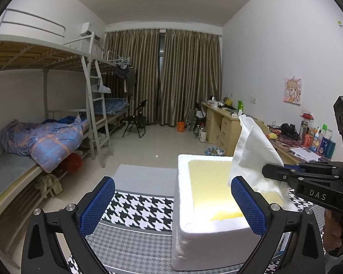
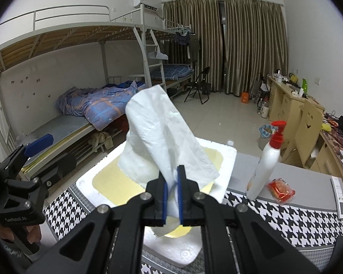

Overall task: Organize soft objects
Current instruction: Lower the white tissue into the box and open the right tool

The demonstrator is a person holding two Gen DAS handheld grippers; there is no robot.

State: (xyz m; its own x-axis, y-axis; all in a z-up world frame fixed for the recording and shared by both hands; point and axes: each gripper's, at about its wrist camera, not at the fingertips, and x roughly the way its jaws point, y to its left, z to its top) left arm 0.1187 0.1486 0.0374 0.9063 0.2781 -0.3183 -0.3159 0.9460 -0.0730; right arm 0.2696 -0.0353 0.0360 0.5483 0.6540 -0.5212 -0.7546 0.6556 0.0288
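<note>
- Left gripper [image 1: 172, 205]: black frame, blue textured pads, jaws spread wide with nothing between them; it sits at the near left corner of the foam box, one pad over the houndstooth cloth, the other over the box's near edge.
- Right gripper [image 2: 172, 191]: black frame, thin blue pads, jaws pinched tight on the lower edge of the white cloth, above the near rim of the foam box.
- White cloth [image 2: 162, 134]: soft, creased, stitched along its hems; held up by the right gripper so that it stands over the foam box, its upper end free, its lower folds draping to the box's yellow inside.
- Foam box [image 1: 185, 226]: white, open-topped, pale yellow lining; it rests on the houndstooth cloth and serves as landmark for the entries below.
- Houndstooth cloth [image 1: 139, 207]: black-and-white pattern, under and around the foam box.
- Pump bottle [image 2: 266, 166]: white body, red pump, upright, just right of the foam box.
- Red packet [image 2: 280, 188]: small, shiny wrapper, beside the bottle, right of the foam box.
- Bunk bed [image 1: 45, 52]: white metal frame with ladder, well left of and beyond the foam box; a crumpled blue plaid quilt [image 1: 45, 140] on the lower bunk.
- Folding chair [image 1: 136, 118]: black, far beyond the foam box.
- Curtains [image 1: 189, 73]: olive-brown, drawn, farthest from the foam box.
</note>
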